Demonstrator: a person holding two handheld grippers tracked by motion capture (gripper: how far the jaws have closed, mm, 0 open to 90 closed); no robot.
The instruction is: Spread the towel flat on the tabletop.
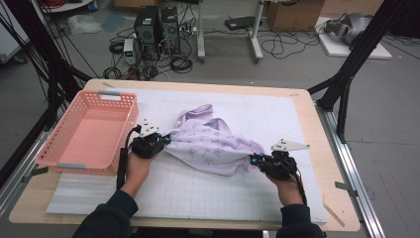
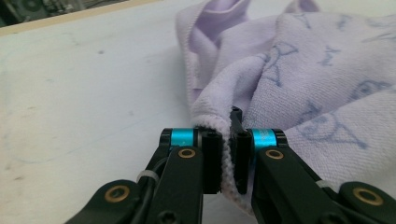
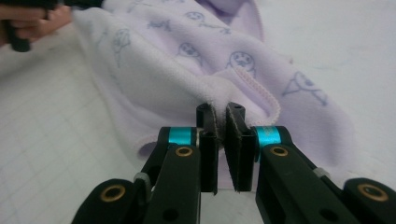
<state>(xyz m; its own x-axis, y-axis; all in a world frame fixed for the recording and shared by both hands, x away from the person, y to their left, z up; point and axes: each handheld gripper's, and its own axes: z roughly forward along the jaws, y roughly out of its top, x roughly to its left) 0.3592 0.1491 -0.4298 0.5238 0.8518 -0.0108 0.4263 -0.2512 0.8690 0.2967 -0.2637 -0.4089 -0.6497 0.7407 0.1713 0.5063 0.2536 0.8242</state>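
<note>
Stretching between each hand-held gripper (image 1: 166,139) (image 1: 253,159), lavender towel (image 1: 213,144) edge-pinched.

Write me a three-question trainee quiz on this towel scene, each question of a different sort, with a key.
1. True or false: the left claw is shut on an edge of the lilac towel.
2. Multiple choice: where does the pink basket stand? A) on the left side of the table, beside the left claw; B) under the towel; C) beside the right claw.
3. Fill the gap: the towel is printed with small ____ figures.

Key
1. True: the towel's hem is pinched between its pads.
2. A.
3. Blue-grey. The right claw also clamps the towel's hem, so the cloth hangs between the two claws over the white mat.
</note>
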